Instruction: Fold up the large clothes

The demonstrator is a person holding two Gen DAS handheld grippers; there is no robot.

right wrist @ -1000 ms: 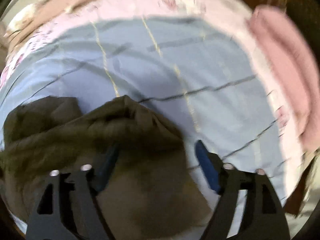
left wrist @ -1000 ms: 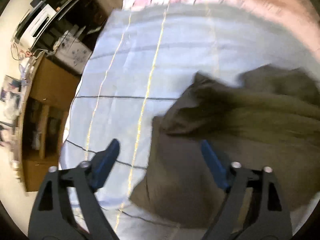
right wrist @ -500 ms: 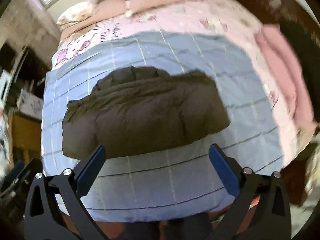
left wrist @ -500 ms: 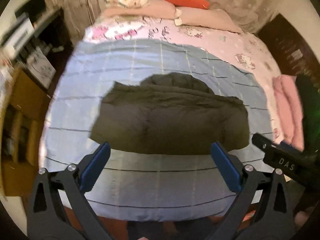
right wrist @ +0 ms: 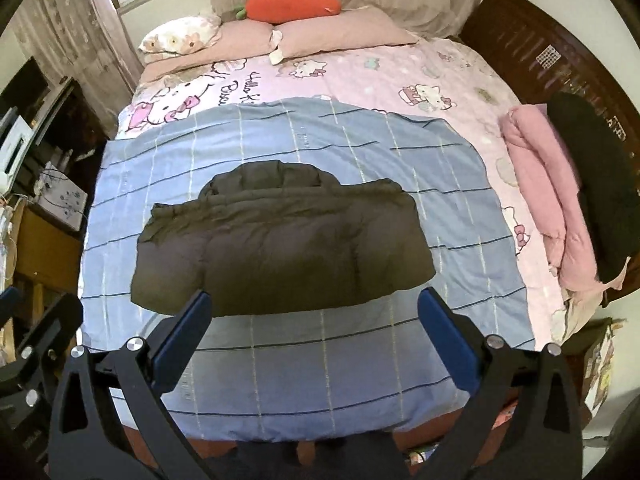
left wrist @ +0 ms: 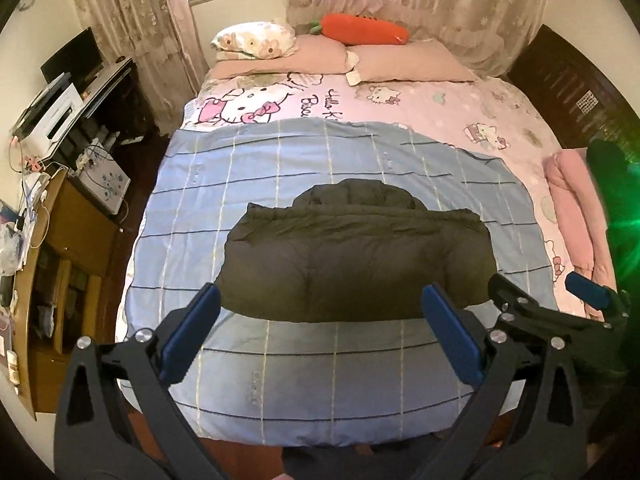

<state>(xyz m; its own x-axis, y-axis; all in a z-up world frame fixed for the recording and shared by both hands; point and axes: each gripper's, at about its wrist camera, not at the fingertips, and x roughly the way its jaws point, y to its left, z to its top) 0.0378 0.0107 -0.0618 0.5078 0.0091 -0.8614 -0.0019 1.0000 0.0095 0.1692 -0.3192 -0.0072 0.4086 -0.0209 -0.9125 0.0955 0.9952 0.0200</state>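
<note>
- Bedroom w/ lace curtains (left wrist: 132, 20) at the back; bed (left wrist: 420, 108) fills both views.
- Left gripper (left wrist: 320, 330): blue pads wide apart, nothing between them, held above the bed's near edge.
- Right gripper (right wrist: 314, 332): same, pads spread wide, empty, also above the near edge. Its tip shows at the right of the left view, so the 2 are side by side.
- Dark puffy jacket (right wrist: 280, 244) lies folded into a wide block, beyond both grippers, not touching either; hood part bulges at its far side.
- Jacket sits mid blue checked blanket (left wrist: 320, 380), which covers the near half of the bed.
- Pink Hello Kitty sheet (right wrist: 360, 76) beyond the blanket, then pillows (left wrist: 412, 66) & a carrot plush (left wrist: 362, 32) at the head.
- Rolled pink quilt (right wrist: 544, 184) along the bed's right edge; black item beside it, can't tell what.
- Desk w/ clutter (left wrist: 60, 120) left of the bed.
</note>
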